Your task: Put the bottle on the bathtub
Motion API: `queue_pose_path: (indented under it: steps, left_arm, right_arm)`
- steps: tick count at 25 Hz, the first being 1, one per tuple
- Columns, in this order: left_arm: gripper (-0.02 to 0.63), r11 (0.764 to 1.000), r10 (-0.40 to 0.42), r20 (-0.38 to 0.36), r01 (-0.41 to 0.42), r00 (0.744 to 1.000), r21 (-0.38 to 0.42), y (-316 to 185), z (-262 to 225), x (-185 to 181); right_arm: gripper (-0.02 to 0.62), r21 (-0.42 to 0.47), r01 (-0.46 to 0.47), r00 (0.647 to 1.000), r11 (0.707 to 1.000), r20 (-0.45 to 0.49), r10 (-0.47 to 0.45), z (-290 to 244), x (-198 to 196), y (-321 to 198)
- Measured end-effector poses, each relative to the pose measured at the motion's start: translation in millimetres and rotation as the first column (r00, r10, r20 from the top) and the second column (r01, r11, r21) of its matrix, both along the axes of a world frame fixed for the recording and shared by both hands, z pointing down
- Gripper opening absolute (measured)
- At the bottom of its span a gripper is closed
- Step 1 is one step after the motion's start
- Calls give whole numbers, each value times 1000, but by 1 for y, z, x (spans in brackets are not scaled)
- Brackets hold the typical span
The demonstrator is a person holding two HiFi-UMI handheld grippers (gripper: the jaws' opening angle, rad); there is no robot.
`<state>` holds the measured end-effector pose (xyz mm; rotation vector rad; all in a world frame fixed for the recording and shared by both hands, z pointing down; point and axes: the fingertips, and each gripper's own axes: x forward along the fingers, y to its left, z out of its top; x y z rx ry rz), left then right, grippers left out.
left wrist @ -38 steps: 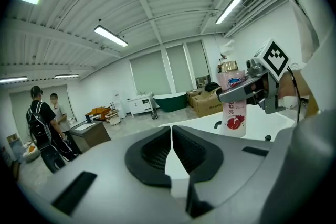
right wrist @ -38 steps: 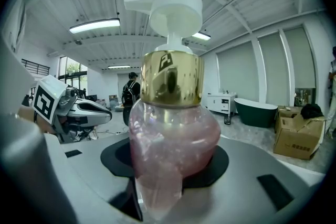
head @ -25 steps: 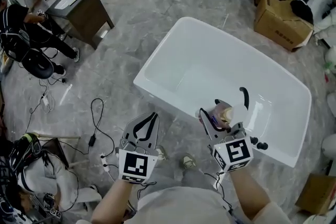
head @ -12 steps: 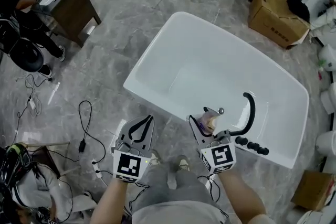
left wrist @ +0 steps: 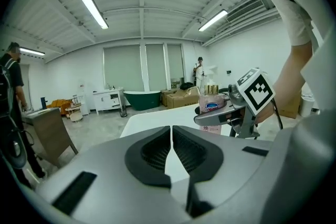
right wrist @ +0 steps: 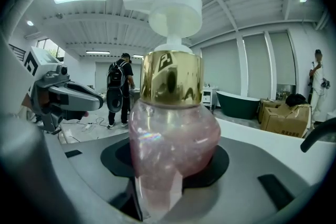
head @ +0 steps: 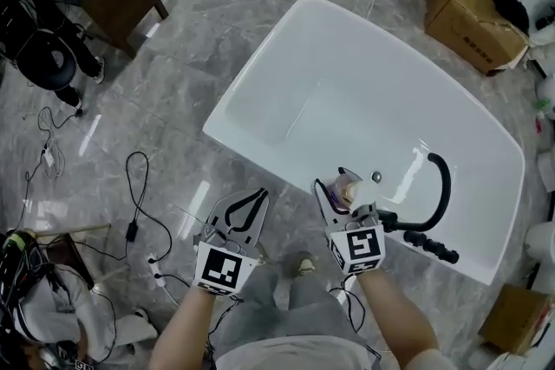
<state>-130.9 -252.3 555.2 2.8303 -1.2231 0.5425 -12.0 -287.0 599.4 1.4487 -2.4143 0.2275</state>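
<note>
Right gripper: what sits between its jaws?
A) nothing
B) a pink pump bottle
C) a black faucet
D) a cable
B: in the right gripper view, the right gripper has its jaws closed on the body of the pink bottle.

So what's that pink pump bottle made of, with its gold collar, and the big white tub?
Pump bottle: clear glossy body, probably plastic, possibly glass; pink liquid shows through, with rainbow glints.
Collar: mirror-shiny gold, likely metallised plastic.
Pump head: matte white plastic.
Bathtub: smooth glossy white, acrylic or enamel; the sheen alone can't settle it.
</note>
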Motion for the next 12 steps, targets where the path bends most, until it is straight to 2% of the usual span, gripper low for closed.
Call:
queue_pose_path:
  steps: [5,8,12]
  left_arm:
    - [29,1000,13,16,-13,1000,-4,-9,49,-6]
    - [29,999,-7,-3,7,1000,-33,-15,72,-7]
    - [29,999,11,-7,-11,1000,-52,-20,98,0]
  right_arm:
    - [227,7,2,1000,1000,-29,-2,45,-4,-7]
    - [227,2,-25,999,1000,-28,25,68,1,-12]
    - [226,1,-31,999,1000,-23,31,89,4,-19]
